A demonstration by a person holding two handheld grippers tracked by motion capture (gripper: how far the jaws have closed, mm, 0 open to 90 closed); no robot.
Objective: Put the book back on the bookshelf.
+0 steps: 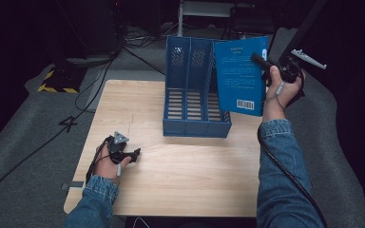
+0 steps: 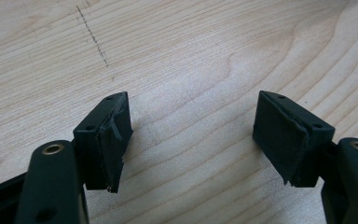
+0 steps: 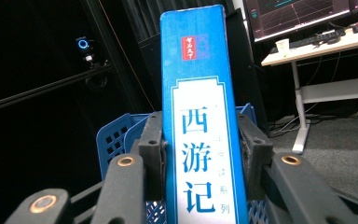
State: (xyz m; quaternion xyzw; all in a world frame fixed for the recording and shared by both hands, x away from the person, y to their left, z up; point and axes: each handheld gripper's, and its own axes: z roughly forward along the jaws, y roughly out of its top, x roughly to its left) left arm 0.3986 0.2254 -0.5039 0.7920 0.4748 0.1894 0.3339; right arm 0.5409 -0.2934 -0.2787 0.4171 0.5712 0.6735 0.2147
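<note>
A blue book [image 1: 241,76] is held upright above the right end of a blue three-slot file rack [image 1: 190,95] on the wooden table [image 1: 171,175]. My right gripper [image 1: 262,61] is shut on the book's spine edge, its back cover with a barcode facing the high camera. In the right gripper view the book's spine [image 3: 200,121] with white label and Chinese characters stands between the two jaws, with the rack's rim [image 3: 116,135] behind it. My left gripper [image 1: 135,154] rests on the table at the front left, open, with bare wood between its pads [image 2: 107,140].
The rack stands at the back centre of the table. A faint pencil line [image 2: 93,37] marks the wood. Grey floor covering and cables [image 1: 100,80] surround the table. A desk with monitor [image 3: 307,18] stands beyond, in the right gripper view.
</note>
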